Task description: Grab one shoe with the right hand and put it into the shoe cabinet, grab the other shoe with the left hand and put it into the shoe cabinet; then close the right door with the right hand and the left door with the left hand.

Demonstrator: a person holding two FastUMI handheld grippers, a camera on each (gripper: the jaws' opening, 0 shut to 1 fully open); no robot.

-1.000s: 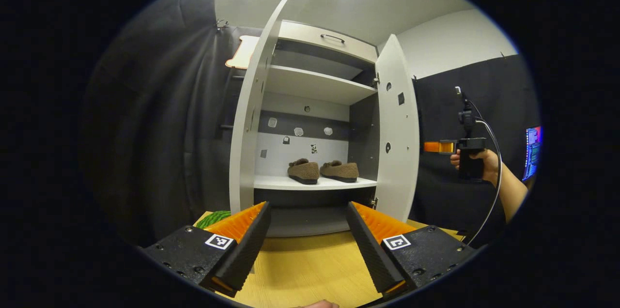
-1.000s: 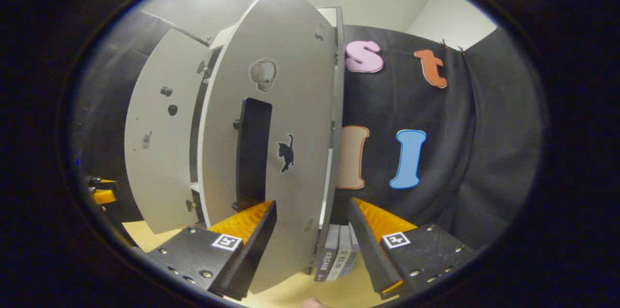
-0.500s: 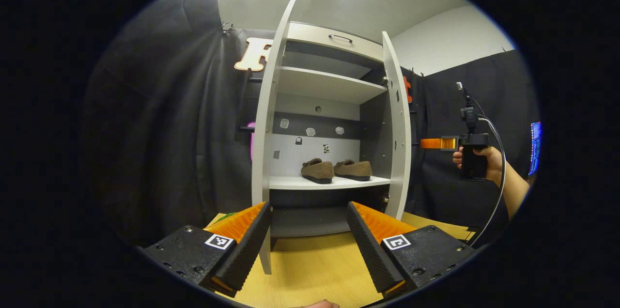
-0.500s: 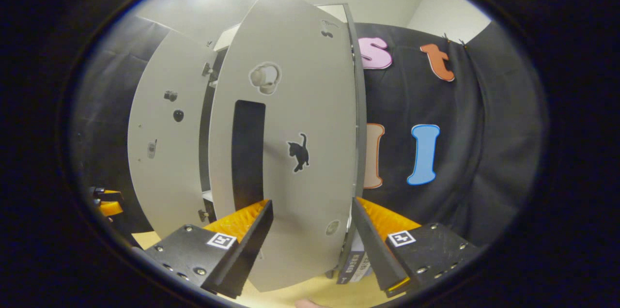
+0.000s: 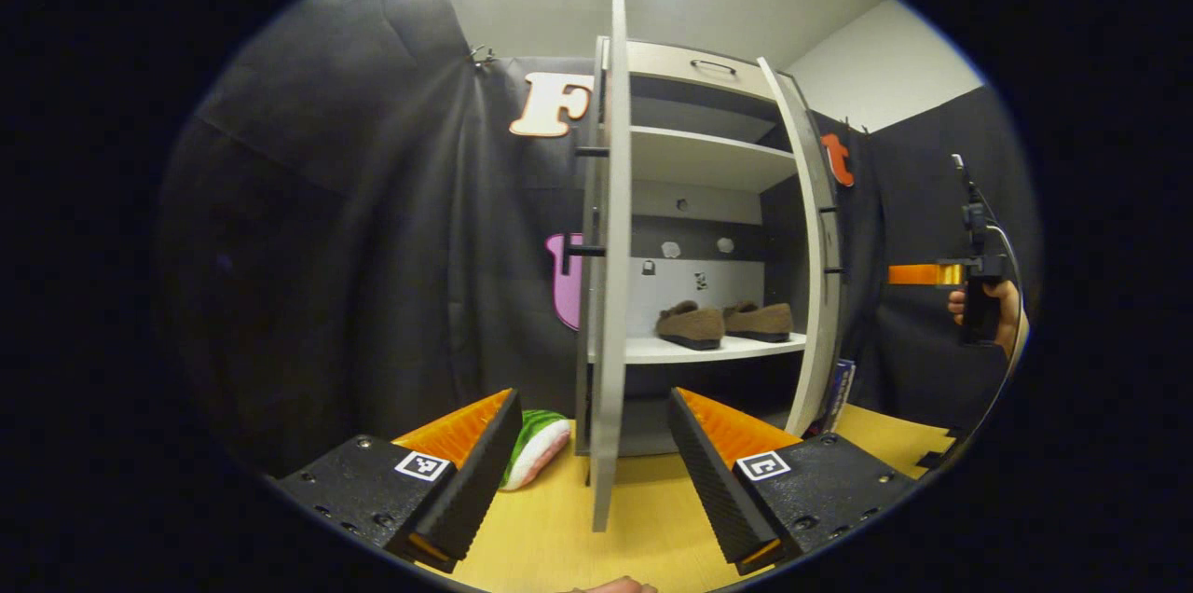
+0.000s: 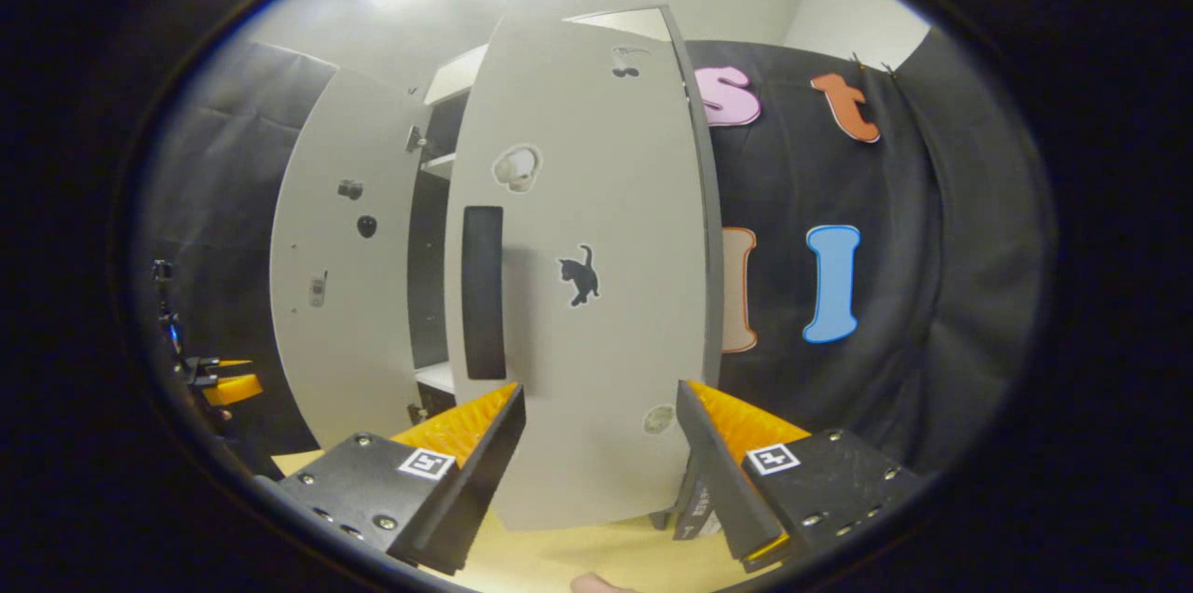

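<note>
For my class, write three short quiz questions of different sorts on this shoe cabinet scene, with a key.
1. True or false: both brown shoes stand side by side on a shelf inside the shoe cabinet.
2. Multiple choice: the sticker near the middle of the right door shows A) a cat, B) a car, C) a star.
3. Fill in: the left door stands ____, edge-on between the left gripper jaws.

Key: 1 true; 2 A; 3 open.
</note>
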